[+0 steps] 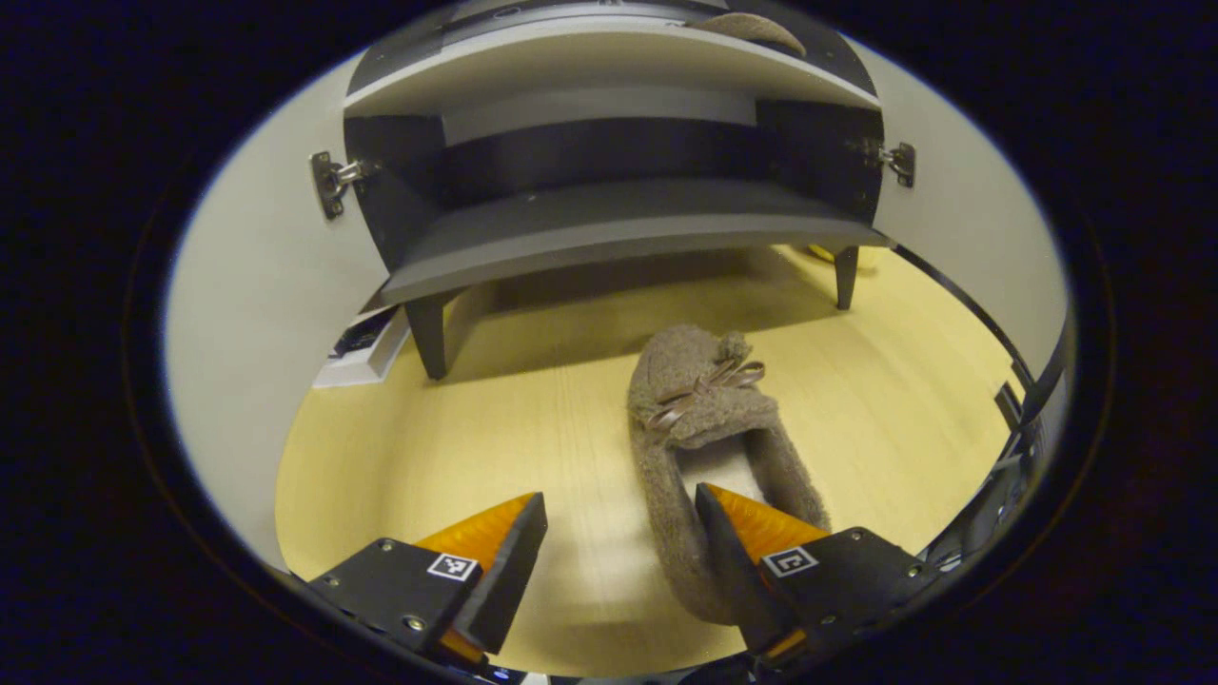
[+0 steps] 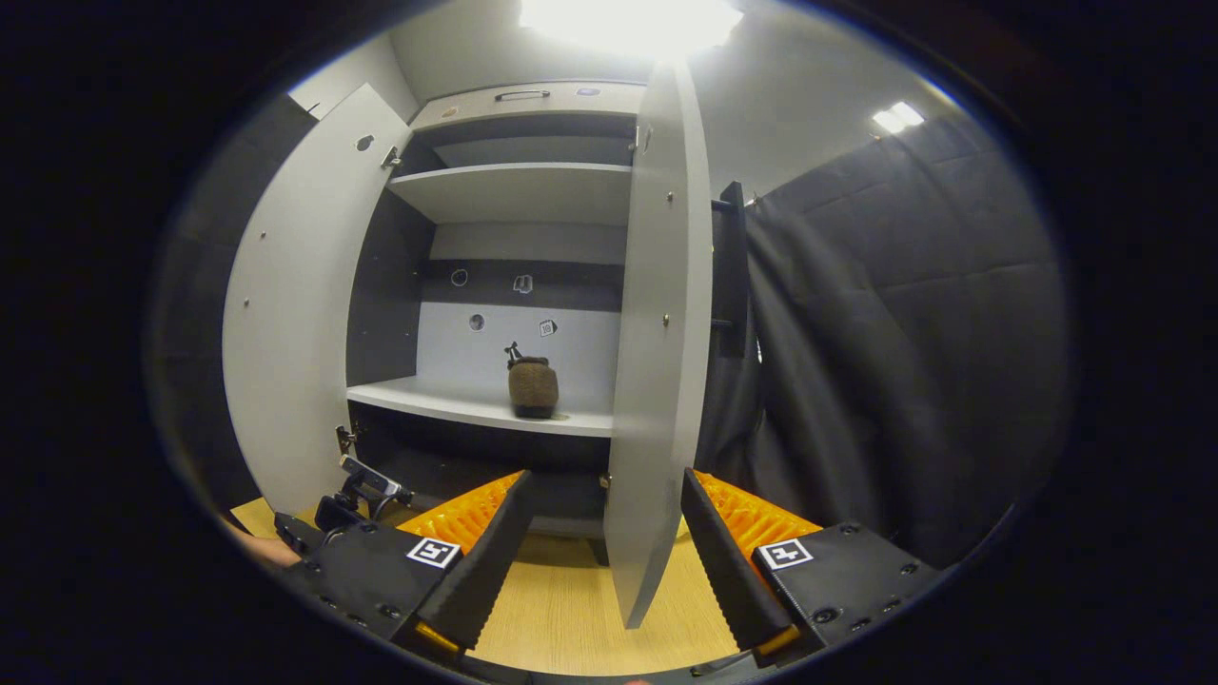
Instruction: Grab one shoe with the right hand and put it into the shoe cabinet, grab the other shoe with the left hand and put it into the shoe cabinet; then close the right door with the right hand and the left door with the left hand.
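Left gripper: your fingers stand wide apart and hold nothing, low over the floor; one finger sits over the heel opening of the slipper.
Slipper on floor: lies on the wood floor in front of the cabinet, toe and bow pointing toward it, heel nearest you. Not yet gripped.
Slipper in cabinet: already on the middle shelf, toe toward you, seen in the right gripper view.
Right gripper: your fingers are spread wide and empty, with the edge of the right door standing between them but, as far as I can tell, untouched.
Doors: right door and left door both stand open.
Step in hand, by judgement: taking the floor slipper with your left.
Risk, grip: the fuzzy wall is soft; pinch only the heel rim and it may fold and slip out on the lift.
Risk, entry: the lowest shelf edge is close above the toe; a low carry could snag it.
Risk, right door: your right fingers straddle the door edge; a stray push could swing it into the left hand's path.
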`<state>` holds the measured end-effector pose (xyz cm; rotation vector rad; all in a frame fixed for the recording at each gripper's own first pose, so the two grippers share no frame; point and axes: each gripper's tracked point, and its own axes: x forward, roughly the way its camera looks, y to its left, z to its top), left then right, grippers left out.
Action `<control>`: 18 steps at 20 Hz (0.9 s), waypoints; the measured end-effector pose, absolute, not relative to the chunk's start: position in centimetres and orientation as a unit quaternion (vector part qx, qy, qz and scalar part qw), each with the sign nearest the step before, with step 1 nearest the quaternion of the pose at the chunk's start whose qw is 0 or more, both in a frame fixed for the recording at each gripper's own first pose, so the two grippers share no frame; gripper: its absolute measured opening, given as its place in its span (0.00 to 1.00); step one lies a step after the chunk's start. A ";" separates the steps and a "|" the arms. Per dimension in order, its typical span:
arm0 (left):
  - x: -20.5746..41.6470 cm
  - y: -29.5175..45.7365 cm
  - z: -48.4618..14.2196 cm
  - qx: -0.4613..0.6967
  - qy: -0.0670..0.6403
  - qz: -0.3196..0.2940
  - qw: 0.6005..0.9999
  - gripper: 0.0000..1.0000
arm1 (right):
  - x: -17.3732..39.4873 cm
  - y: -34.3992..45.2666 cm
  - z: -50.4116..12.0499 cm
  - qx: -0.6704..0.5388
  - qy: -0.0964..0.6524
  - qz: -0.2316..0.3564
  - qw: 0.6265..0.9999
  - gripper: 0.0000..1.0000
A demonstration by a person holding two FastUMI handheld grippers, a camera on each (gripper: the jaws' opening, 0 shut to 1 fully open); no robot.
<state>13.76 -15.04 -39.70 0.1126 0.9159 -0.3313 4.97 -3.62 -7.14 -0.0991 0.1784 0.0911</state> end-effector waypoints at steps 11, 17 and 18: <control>13.8 -17.2 -40.2 0.029 0.436 -0.165 0.884 0.10 | 4.1 -2.5 -7.7 -0.058 0.106 0.071 0.990 0.98; 15.7 -16.0 -37.2 0.007 0.388 -0.143 0.911 0.01 | 3.7 -1.8 -7.3 -0.055 0.103 0.084 0.990 0.98; 15.8 -15.9 -36.7 0.005 0.382 -0.142 0.913 0.01 | 3.6 -1.4 -7.2 -0.055 0.102 0.090 0.989 0.98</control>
